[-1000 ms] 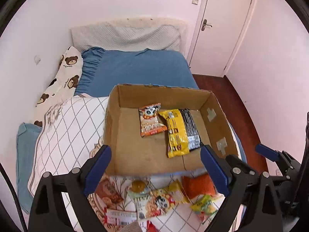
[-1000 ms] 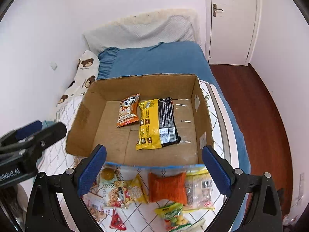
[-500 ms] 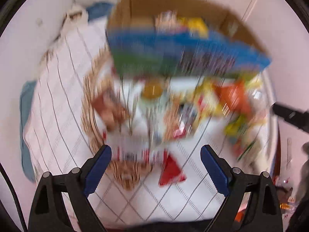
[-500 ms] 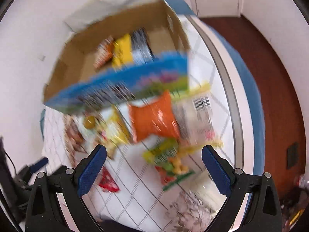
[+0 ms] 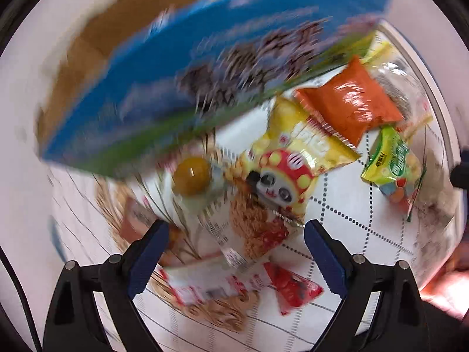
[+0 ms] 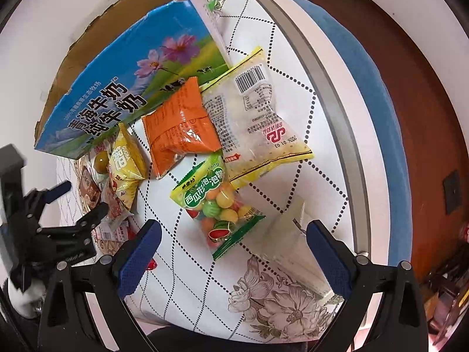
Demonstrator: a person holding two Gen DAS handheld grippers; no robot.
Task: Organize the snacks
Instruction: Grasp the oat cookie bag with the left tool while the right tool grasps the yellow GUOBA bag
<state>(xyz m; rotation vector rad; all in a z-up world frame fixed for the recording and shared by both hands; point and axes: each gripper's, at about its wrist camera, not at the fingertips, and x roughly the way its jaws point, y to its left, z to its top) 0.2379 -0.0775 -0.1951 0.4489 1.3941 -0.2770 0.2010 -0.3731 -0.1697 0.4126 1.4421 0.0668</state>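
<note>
1. A white quilt (image 6: 296, 94) with a dotted diamond pattern fills the middle of the right wrist frame; grey flowers are printed on it at the lower centre.
2. A blue sheet (image 6: 378, 94) curves along the quilt's right side, from the top centre downward.
3. A dark reddish wooden floor (image 6: 433, 67) takes the right side of that frame.
4. A white wall (image 6: 26, 67) stands at the upper left.
5. In the blurred left wrist frame, the same quilt (image 5: 346, 228) shows at the lower right.
</note>
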